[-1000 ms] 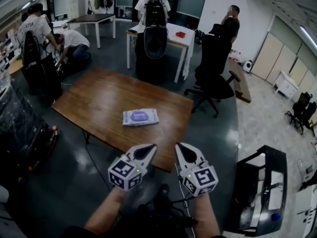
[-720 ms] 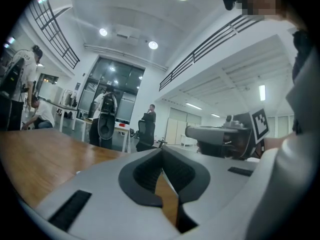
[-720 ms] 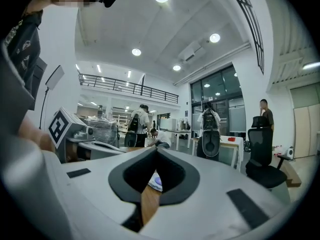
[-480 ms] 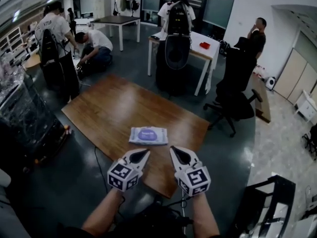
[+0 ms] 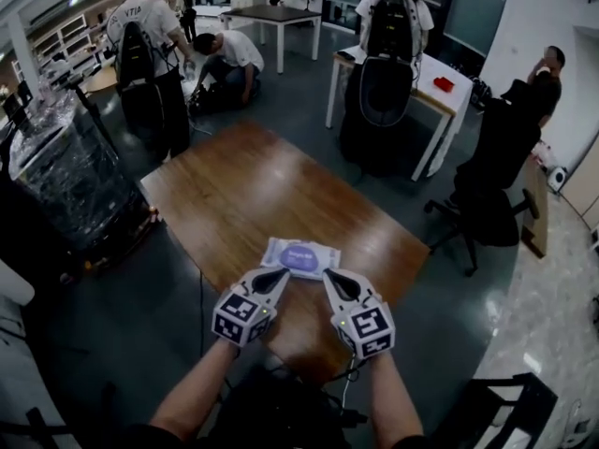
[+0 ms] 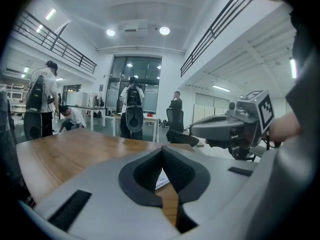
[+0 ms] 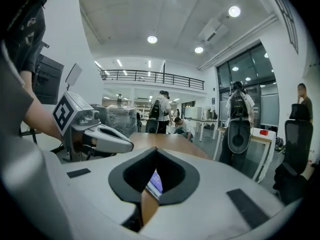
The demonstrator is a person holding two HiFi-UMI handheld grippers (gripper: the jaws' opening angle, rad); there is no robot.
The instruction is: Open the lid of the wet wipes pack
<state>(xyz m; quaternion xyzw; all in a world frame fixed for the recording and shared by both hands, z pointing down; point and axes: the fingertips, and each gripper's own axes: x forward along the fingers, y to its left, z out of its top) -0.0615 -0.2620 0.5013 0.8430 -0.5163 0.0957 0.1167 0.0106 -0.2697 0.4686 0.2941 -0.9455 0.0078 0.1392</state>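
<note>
The wet wipes pack [image 5: 301, 257], white with a purple lid, lies flat near the front edge of the wooden table [image 5: 243, 190]. My left gripper [image 5: 283, 274] is shut and empty, its tip just short of the pack's near left corner. Beside it, my right gripper [image 5: 328, 274] is also shut and empty, at the pack's near right corner. In the left gripper view the jaw tips [image 6: 162, 148] meet, and a strip of the pack [image 6: 161, 180] shows through the hollow below. The right gripper view shows its jaws [image 7: 156, 149] the same way, with the purple lid [image 7: 155, 182] behind.
A black office chair [image 5: 487, 204] stands right of the table. Behind it is a white desk [image 5: 426, 87] with a person wearing a backpack [image 5: 386, 59]. A wrapped pallet [image 5: 70, 181] and more people [image 5: 150, 54] are at the left.
Both grippers have moved forward and down together, from off the table's front edge up to the pack's near side. Both stayed shut.
</note>
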